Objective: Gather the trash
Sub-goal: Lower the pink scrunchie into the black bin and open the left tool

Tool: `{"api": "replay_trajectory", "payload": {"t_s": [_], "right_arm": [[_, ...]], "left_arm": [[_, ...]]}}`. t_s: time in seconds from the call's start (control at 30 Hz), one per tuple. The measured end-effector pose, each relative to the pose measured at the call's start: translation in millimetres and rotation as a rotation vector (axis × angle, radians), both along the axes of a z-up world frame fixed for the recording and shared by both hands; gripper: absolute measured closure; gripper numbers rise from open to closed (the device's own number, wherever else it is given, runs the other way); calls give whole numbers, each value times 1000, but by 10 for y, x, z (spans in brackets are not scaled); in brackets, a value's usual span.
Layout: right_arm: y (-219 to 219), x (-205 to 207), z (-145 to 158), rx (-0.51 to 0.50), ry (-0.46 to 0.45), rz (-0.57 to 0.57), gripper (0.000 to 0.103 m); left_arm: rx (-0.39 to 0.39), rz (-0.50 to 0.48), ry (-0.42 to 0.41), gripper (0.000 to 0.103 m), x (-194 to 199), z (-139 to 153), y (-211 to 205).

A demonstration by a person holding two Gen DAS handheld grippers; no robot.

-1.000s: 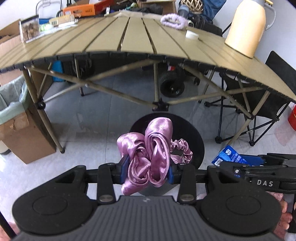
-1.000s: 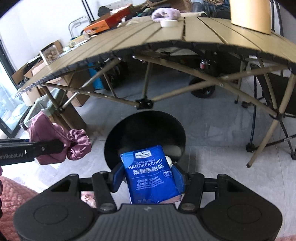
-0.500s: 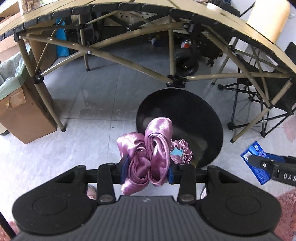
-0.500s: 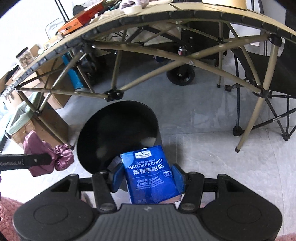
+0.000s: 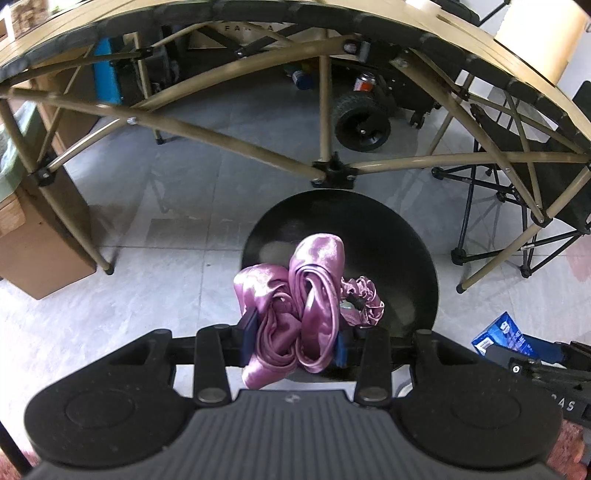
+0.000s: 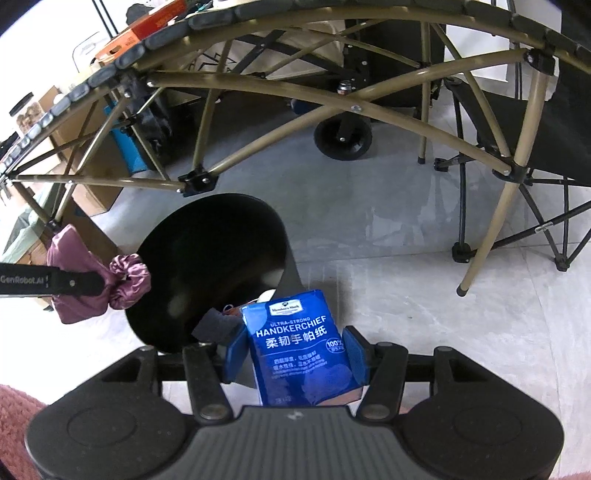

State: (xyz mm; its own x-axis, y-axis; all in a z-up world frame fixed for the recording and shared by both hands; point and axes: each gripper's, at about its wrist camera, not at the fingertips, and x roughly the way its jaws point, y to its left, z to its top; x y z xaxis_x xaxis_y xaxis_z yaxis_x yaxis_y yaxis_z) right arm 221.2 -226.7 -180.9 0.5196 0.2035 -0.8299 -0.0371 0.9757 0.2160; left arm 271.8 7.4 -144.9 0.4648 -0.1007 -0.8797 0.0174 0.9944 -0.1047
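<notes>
Left tool (image 5: 293,341) clamped on a bunch of pink satin cloth (image 5: 295,295) above the black bin (image 5: 413,236), right tool (image 6: 295,354) gripping a blue tissue pack (image 6: 295,339) at the bin's near rim, folding tabletop (image 6: 229,14) beyond, grey floor (image 6: 388,229) beneath.

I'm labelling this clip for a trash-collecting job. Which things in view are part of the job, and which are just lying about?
Part of the job:
- pink satin cloth, clamped in the left gripper
- blue handkerchief pack, clamped in the right gripper
- black bin below both

Lying about:
- folding table
- folding chair
- cardboard box
- wheeled cart
</notes>
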Motion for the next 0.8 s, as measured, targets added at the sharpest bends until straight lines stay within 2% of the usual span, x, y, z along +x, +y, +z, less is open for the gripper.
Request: {"api": "replay_trajectory", "payload": {"t_s": [0.4,0.8], "right_arm": [[-155,53,-68,-16,7,-43,48],[-250,78,-122,-25,19,-73,48]], "left_arm": [[27,-32,2,64,229,-60,-442],[47,-40,12,62,323,-123,-639]]}}
